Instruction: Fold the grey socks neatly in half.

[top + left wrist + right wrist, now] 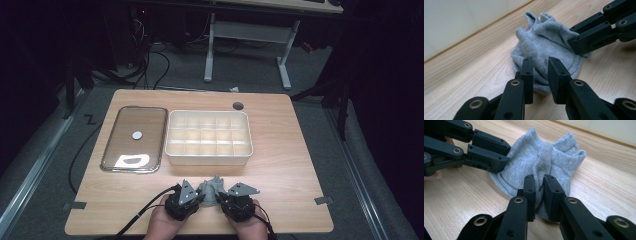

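Both grippers are working the grey sock at the near table edge, centre, just in front of the box.

Left gripper: jaws are pinching a fold of the sock, with a sliver of fabric showing in the narrow gap between the pads. The right gripper view shows it coming in from the side and biting the sock's edge. In the high view it is sitting at, held in the person's left hand.

Right gripper: jaws are nearly pressed together on a ridge of knit, pinching the sock from the opposite side. High view puts it at, in the right hand.

Why held this way, my read: two opposed pinches are bunching the sock up into a peak, cuff sticking up at the far side. That looks like folding or compacting it so it fits a small cell, rather than just dragging it. Sock is resting on the table, not lifted clear as far as I can tell.

Further out: the white box is sitting mid-table, divided into a grid of cells, all looking empty; probably the destination, hence the sock staged right in front of it. Its clear lid is lying flat just left of the box, off and out of the way, keeping the cells open. There is a round white spot at the lid's middle; could be a sticker or knob, can't tell.

No brands, labels or readable writing on sock, box, lid or grippers.
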Demonstrator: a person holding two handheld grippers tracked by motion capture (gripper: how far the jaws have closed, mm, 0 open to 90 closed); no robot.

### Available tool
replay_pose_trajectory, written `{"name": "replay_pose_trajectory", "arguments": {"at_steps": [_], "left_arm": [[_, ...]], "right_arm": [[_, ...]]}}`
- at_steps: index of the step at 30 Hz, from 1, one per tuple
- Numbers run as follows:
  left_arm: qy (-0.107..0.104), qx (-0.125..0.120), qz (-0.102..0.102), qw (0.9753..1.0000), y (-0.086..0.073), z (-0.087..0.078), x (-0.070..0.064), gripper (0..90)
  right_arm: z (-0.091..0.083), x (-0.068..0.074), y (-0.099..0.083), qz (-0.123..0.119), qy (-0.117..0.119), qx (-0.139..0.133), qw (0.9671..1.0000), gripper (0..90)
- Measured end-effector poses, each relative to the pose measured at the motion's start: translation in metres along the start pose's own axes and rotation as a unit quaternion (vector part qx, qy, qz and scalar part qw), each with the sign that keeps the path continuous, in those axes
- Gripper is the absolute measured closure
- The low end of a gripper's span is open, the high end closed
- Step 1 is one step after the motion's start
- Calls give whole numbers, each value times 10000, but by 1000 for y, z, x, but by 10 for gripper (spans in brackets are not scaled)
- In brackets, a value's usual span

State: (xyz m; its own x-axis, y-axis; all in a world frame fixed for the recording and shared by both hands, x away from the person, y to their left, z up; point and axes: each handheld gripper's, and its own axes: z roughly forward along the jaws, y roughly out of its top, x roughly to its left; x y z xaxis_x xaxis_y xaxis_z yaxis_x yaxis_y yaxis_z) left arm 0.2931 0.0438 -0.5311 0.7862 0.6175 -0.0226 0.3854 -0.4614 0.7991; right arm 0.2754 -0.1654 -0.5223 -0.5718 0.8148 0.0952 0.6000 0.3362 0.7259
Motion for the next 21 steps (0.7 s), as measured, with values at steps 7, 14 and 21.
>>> {"name": "replay_pose_trajectory", "arguments": {"at_steps": [7, 14, 21], "left_arm": [[-96, 10, -42, 9999, -1, 1, 1, 762], [-197, 18, -132, 9997, -1, 1, 4, 759], [-449, -296, -433, 9976, -5, -20, 16, 697]], "right_arm": [[-5, 7, 16, -145, 30, -197, 9997, 851], [-1, 18, 34, -238, 217, -397, 9987, 854], [13, 9, 15, -2, 299, -161, 9994, 853]]}}
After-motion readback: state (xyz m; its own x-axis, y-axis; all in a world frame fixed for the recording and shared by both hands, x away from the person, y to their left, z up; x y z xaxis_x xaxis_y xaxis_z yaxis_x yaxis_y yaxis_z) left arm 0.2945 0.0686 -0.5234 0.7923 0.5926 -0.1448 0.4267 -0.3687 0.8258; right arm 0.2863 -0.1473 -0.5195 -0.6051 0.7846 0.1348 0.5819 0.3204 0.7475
